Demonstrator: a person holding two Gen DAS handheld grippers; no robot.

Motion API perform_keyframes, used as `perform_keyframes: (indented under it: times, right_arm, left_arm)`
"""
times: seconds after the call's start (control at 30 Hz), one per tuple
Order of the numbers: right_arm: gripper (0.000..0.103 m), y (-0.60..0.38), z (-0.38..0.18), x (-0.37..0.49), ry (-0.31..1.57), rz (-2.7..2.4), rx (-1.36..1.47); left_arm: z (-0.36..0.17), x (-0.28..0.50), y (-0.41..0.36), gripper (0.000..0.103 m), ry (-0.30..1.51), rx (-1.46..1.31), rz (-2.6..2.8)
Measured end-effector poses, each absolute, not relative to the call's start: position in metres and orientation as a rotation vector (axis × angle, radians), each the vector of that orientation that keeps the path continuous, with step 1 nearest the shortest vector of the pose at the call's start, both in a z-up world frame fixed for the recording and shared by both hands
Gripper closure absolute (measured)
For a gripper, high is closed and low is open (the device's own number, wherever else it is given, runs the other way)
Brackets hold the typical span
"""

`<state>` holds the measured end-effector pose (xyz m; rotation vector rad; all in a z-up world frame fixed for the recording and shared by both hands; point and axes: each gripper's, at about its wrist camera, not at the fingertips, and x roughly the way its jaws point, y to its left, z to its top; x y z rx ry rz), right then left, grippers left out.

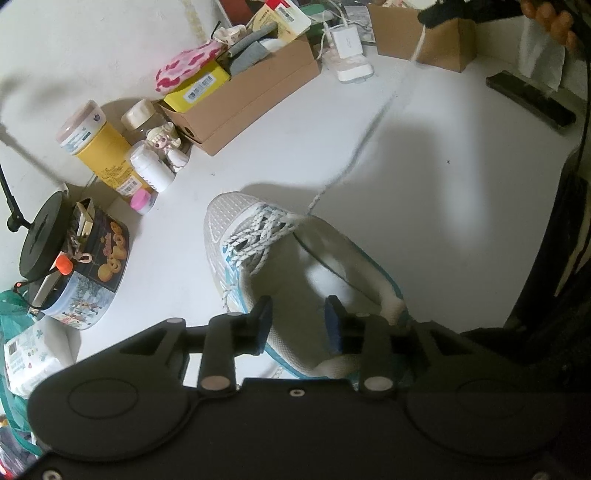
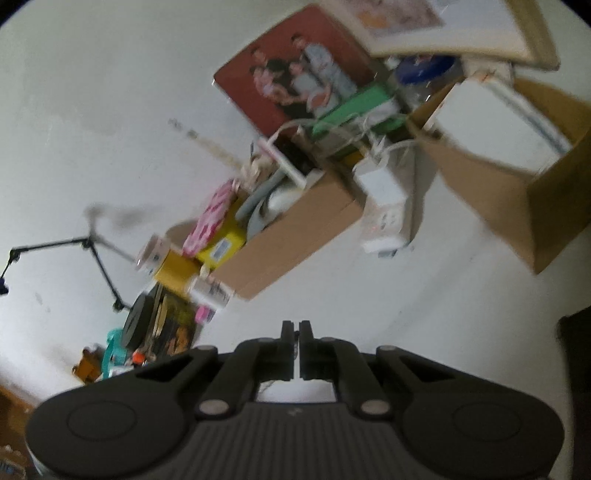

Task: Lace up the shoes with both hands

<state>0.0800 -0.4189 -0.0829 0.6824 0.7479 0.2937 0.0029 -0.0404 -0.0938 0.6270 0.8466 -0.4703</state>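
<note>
A white mesh sneaker with light-blue trim (image 1: 258, 236) lies on the white table, toe pointing away. Its speckled white lace (image 1: 369, 133) runs taut from the top eyelets up to the far right, where my right gripper (image 1: 439, 14) pinches its end high above the table. My left gripper (image 1: 297, 314) is open, its jaws on either side of the shoe's collar at the heel opening. In the right wrist view my right gripper (image 2: 296, 328) is shut, a sliver of lace between the pads; that view is blurred and the shoe is not visible in it.
A long cardboard box (image 1: 251, 92) of odds and ends, a yellow canister (image 1: 99, 147), small bottles, a doll and a cookie tin (image 1: 92, 273) stand left of the shoe. A white charger (image 1: 351, 55), another cardboard box (image 1: 436, 40) and a black bar (image 1: 528, 99) lie at the back right.
</note>
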Motion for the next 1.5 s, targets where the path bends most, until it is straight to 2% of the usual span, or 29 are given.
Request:
perform_keyframes:
  times: [0.03, 0.1, 0.17, 0.23, 0.37, 0.47, 0.53, 0.6, 0.73, 0.8, 0.83, 1.07, 1.5]
  right_arm:
    - [0.089, -0.410, -0.082, 0.082, 0.776, 0.315, 0.646]
    - [0.056, -0.391, -0.080, 0.082, 0.804, 0.357, 0.578]
    - [0.049, -0.375, -0.078, 0.081, 0.822, 0.393, 0.522]
    - [0.042, -0.349, -0.076, 0.078, 0.847, 0.437, 0.460]
    - [0.016, -0.310, -0.072, 0.072, 0.882, 0.488, 0.409]
    - [0.010, -0.286, -0.067, 0.068, 0.913, 0.507, 0.375]
    - [0.002, -0.270, -0.062, 0.067, 0.930, 0.510, 0.331]
    - [0.001, -0.256, -0.057, 0.066, 0.946, 0.504, 0.283]
    - [0.001, -0.236, -0.052, 0.066, 1.019, 0.468, 0.202]
    - [0.001, -0.229, -0.049, 0.061, 1.023, 0.471, 0.180]
    - [0.001, -0.226, -0.048, 0.059, 1.028, 0.472, 0.167]
    - [0.001, -0.202, -0.043, 0.038, 1.029, 0.474, 0.002]
    - [0.001, -0.171, -0.018, 0.017, 0.925, 0.348, -0.191]
  left_arm:
    - [-0.093, 0.003, -0.039, 0.064, 0.848, 0.611, -0.468]
    - [-0.091, 0.005, -0.037, 0.063, 0.852, 0.569, -0.460]
    - [-0.086, 0.007, -0.032, 0.061, 0.855, 0.492, -0.439]
    - [-0.081, 0.009, -0.028, 0.054, 0.853, 0.422, -0.413]
    - [-0.067, 0.012, -0.013, 0.048, 0.856, 0.234, -0.324]
    - [-0.059, 0.014, -0.004, 0.035, 0.873, 0.114, -0.253]
    - [-0.055, 0.014, -0.002, 0.032, 0.879, 0.070, -0.224]
    - [-0.050, 0.013, 0.001, 0.026, 0.889, 0.015, -0.166]
    - [-0.040, 0.008, 0.003, 0.024, 0.871, -0.016, -0.091]
    - [-0.036, 0.005, 0.002, 0.012, 0.865, -0.013, -0.071]
    - [-0.032, 0.004, 0.002, 0.011, 0.862, -0.017, -0.056]
    - [-0.010, -0.006, -0.002, 0.010, 0.796, -0.004, -0.023]
    - [-0.007, -0.006, 0.006, 0.010, 0.812, 0.073, -0.036]
